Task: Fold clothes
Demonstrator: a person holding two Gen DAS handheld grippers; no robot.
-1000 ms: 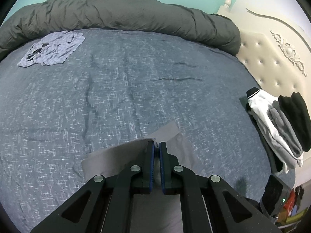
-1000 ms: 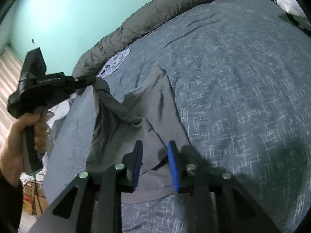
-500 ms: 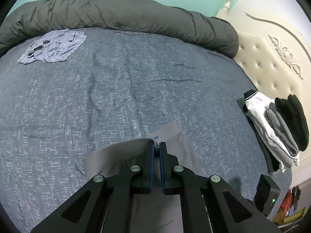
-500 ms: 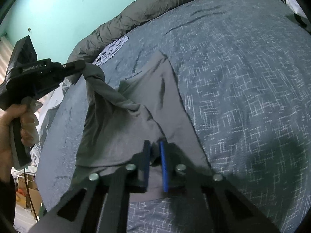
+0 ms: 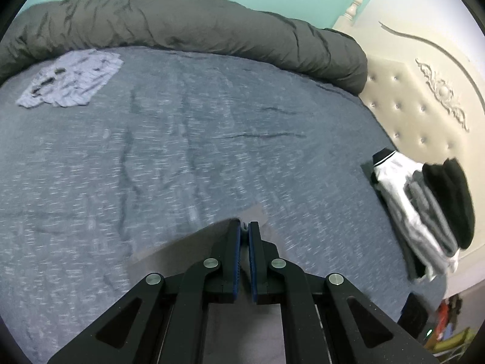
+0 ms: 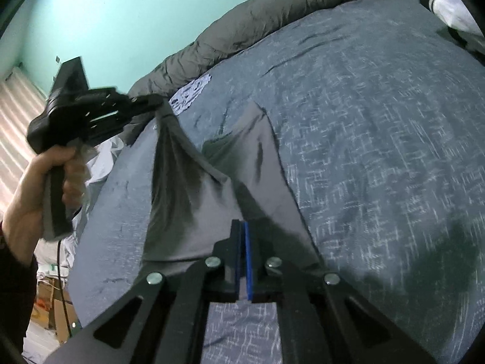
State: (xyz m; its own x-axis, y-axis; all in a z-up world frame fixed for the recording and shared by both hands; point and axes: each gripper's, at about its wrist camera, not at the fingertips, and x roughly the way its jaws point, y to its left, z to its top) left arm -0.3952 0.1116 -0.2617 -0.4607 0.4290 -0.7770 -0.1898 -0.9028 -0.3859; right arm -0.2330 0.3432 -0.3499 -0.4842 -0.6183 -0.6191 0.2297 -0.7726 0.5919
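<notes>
Right wrist: right gripper (image 6: 244, 227), left gripper (image 6: 157, 100) both clamped on grey garment (image 6: 212, 188).

A blue-grey speckled bedsheet (image 5: 188, 139) covers the bed, with a dark grey duvet (image 5: 188, 27) rolled along its far edge against a mint-green wall (image 6: 121, 15). A cream tufted headboard (image 5: 418, 103) stands at the right. Cardboard boxes (image 6: 48, 309) sit on the floor beside the bed.

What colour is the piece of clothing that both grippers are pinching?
Plain grey, with no pattern. The garment shows best in the right wrist view.
</notes>
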